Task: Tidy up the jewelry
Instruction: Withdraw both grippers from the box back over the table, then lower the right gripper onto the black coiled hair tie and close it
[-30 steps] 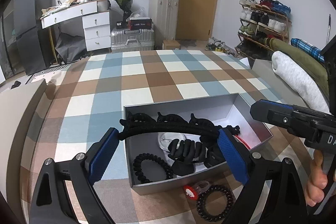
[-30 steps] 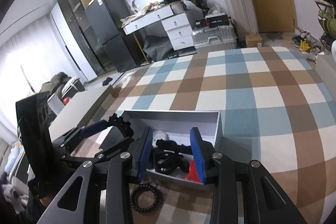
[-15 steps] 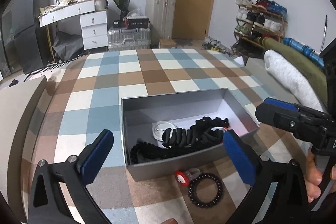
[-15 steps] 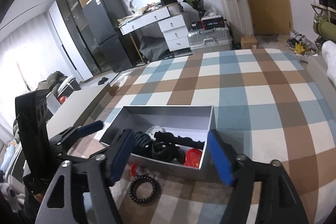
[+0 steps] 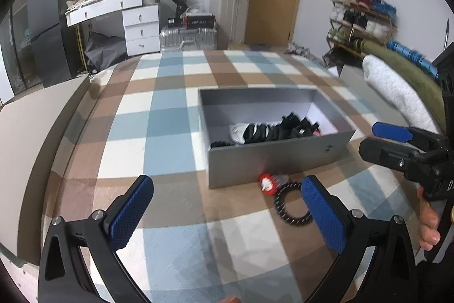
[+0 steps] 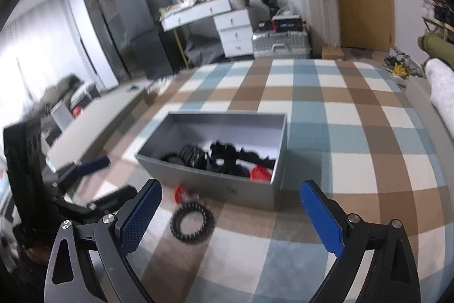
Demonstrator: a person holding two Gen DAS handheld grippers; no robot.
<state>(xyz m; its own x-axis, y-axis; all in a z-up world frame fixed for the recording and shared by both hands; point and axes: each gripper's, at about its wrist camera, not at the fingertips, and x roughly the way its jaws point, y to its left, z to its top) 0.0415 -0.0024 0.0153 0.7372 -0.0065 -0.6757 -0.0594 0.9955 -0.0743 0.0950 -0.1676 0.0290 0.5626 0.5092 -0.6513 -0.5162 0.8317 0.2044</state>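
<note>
**A:** Start from your left. What have you got?

**B:** My left gripper [image 5: 227, 206] is spread wide with nothing between its pads, held off the near side of the grey box [image 5: 272, 161]. Just in front of that box's near wall lie the black coil hair tie [image 5: 292, 210] and a small red-ended clip [image 5: 268, 183], the two nearly touching. Inside the box, black hair ties and claw clips [image 5: 272, 131] are heaped toward its right end. My right gripper [image 6: 229, 215] is opening, also empty.

**A:** So what's the step?

**B:** I judge it's the coil tie, still outside the box. I'd come down straddling one side of the ring, not the whole loop, and close gently, since it looks springy and could skid on the checked cloth [image 5: 170, 132]. Keep clear of the red clip.
</note>
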